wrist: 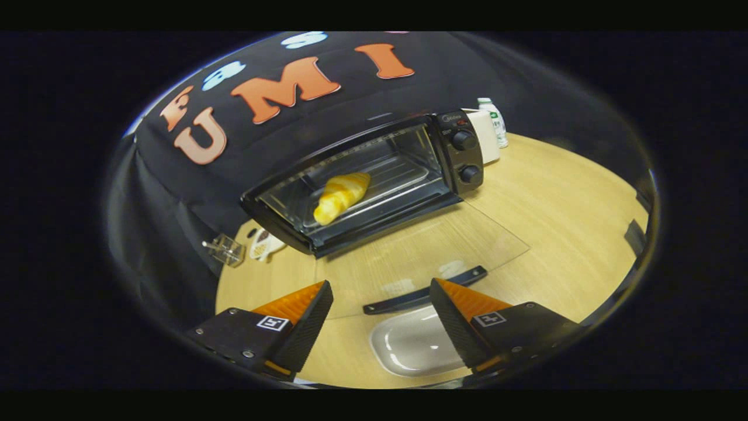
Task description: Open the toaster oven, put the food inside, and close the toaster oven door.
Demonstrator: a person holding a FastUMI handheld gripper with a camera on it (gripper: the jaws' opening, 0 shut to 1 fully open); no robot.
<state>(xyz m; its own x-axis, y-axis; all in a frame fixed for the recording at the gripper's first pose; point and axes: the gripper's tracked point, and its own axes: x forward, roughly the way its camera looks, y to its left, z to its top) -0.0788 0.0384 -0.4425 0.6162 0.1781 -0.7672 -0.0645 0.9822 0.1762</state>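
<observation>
A black toaster oven (461, 158) stands on the wooden table (555, 210) with its glass door (421, 245) folded down flat toward me. A yellow croissant (340, 196) lies on the tray inside the oven. The door's dark handle (425, 290) runs just ahead of my fingers. My gripper (381, 292) is open with nothing between its fingers, hovering over the table in front of the door. A white oval plate (409, 345) lies below, between the fingers and nearer to me than the handle.
A white box (486, 135) and a plastic bottle (495, 120) stand behind the oven's knob side. A small clear plastic stand (225, 249) and a white-and-brown object (264, 242) sit at the table's edge beside the oven's other end.
</observation>
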